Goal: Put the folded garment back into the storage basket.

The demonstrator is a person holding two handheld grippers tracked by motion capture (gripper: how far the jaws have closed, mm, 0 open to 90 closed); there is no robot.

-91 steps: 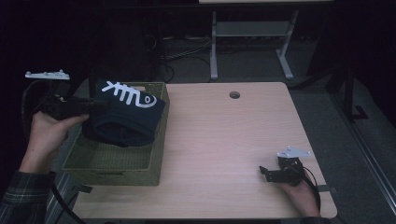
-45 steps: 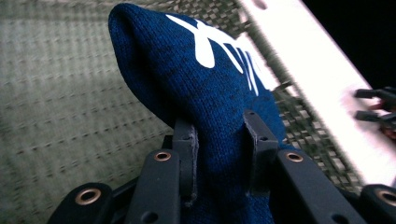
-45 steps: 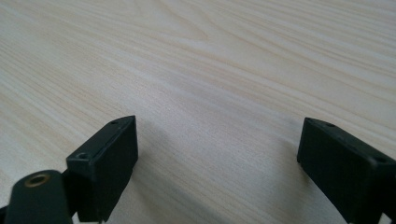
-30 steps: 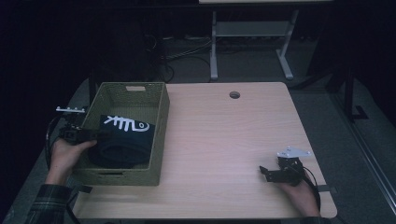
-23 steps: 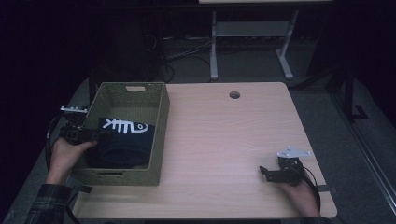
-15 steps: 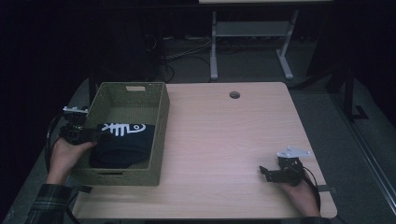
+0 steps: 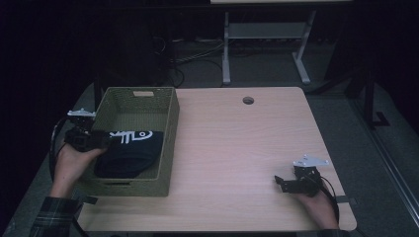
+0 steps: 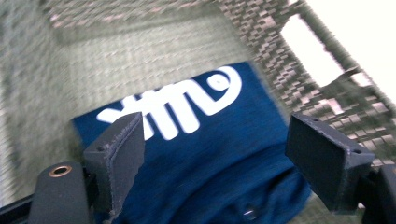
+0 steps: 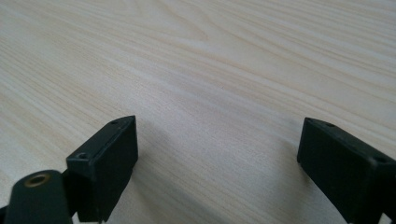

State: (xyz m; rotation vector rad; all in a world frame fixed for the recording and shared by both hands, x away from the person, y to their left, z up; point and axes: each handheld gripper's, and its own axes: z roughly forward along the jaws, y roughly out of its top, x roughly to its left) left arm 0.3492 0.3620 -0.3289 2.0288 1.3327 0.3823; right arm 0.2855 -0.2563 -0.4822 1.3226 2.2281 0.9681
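Observation:
A dark blue folded garment (image 7: 129,150) with a white fish-bone print lies inside the woven green basket (image 7: 170,123) at the table's left. My left gripper (image 7: 101,140) hovers at the basket's left wall just above the garment (image 8: 205,154); its jaws have just been opening and stand wide apart, gripping nothing. In the left gripper view the gripper (image 8: 215,158) looks down on the white print. My right gripper (image 7: 281,181) rests near the table's front right corner, open over bare wood (image 9: 215,93).
The wooden table (image 7: 237,148) has a round cable hole (image 7: 248,100) at the back. The basket's right wall (image 8: 322,88) rises close beside the left gripper's jaw. A white desk frame (image 7: 262,39) stands on the floor behind the table.
The garment has gone down from above the basket to lie in it. My left gripper has let go of it, opened and drawn back a little upward. The right gripper has kept still.

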